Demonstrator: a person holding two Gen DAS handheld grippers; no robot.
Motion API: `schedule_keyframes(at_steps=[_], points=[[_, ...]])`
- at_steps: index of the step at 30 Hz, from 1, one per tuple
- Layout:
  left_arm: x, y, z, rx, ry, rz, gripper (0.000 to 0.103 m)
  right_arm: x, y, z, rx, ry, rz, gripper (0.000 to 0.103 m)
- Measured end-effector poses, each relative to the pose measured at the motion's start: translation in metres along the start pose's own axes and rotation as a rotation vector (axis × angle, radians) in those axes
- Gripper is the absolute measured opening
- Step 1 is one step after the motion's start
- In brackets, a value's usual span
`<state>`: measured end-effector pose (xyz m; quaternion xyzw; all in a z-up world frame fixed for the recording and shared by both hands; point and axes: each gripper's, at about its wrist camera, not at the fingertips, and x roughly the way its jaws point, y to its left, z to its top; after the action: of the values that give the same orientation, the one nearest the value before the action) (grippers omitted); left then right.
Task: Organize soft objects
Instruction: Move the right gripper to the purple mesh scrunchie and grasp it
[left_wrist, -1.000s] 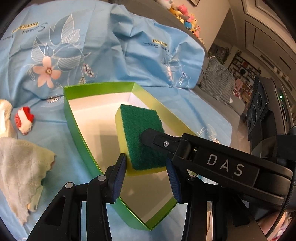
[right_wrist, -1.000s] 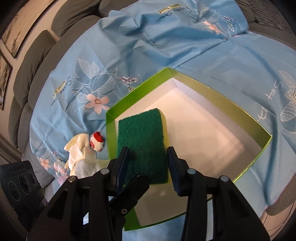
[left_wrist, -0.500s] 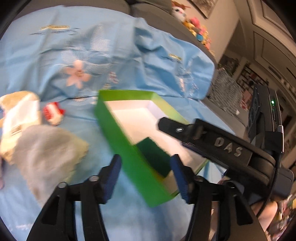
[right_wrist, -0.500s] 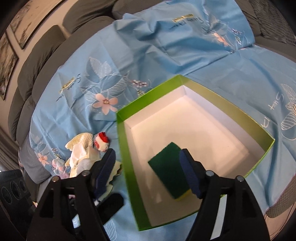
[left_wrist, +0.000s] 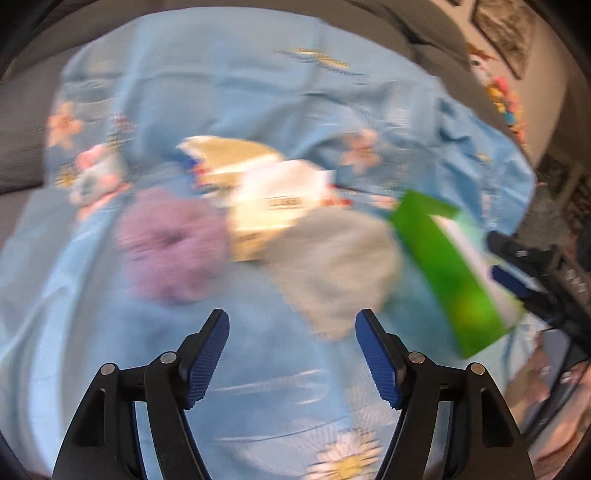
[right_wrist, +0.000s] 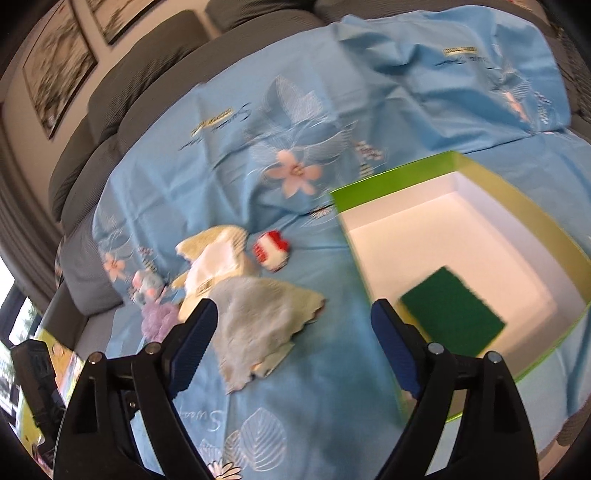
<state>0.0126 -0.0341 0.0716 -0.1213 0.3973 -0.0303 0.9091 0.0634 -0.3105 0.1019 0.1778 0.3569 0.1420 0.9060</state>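
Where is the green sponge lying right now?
In the right wrist view, the green sponge lies flat inside the green box, at its near left corner, lower right of frame.

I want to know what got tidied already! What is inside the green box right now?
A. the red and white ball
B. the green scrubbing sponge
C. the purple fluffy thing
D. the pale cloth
B: the flat green scrubbing sponge lies alone on the white floor of the green cardboard box; the other soft things are outside on the blue sheet.
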Motion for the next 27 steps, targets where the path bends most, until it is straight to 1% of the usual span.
schedule_keyframes(at_steps=[2,3,8,9,11,13,16,18,20,21,22,24,27], points=[[-0.002,0.025,-0.008,-0.042,-0.004,0.025,0.072,0.008,0.013,-0.007,-0.029,0.027,0.020,0.085],[-0.004,0.037,-0.014,-0.066,-0.005,0.026,0.072,0.011,0.019,-0.010,-0.043,0.037,0.026,0.085],[-0.008,0.084,-0.030,-0.205,-0.021,0.001,0.072,0.031,0.050,-0.028,-0.116,0.096,0.036,0.085],[-0.009,0.088,-0.032,-0.223,-0.022,0.001,0.072,0.035,0.055,-0.031,-0.125,0.107,0.045,0.085],[-0.011,0.103,-0.035,-0.277,-0.024,0.001,0.072,0.045,0.069,-0.039,-0.138,0.143,0.093,0.085],[-0.015,0.111,-0.036,-0.299,-0.029,0.007,0.072,0.056,0.085,-0.048,-0.147,0.181,0.147,0.085],[-0.021,0.125,-0.038,-0.338,-0.043,0.027,0.072,0.075,0.109,-0.058,-0.163,0.230,0.175,0.085],[-0.023,0.134,-0.039,-0.373,-0.048,0.024,0.072,0.089,0.125,-0.061,-0.167,0.268,0.187,0.085],[-0.023,0.142,-0.040,-0.397,-0.045,0.021,0.072,0.102,0.144,-0.062,-0.180,0.287,0.203,0.085],[-0.023,0.147,-0.041,-0.413,-0.046,0.031,0.072,0.108,0.151,-0.062,-0.184,0.291,0.211,0.085],[-0.024,0.150,-0.041,-0.422,-0.046,0.042,0.072,0.118,0.159,-0.060,-0.174,0.300,0.231,0.082],[-0.025,0.158,-0.041,-0.440,-0.047,0.064,0.072,0.134,0.166,-0.058,-0.133,0.313,0.219,0.077],[-0.027,0.165,-0.042,-0.460,-0.051,0.064,0.072,0.158,0.177,-0.058,-0.102,0.341,0.210,0.073]])
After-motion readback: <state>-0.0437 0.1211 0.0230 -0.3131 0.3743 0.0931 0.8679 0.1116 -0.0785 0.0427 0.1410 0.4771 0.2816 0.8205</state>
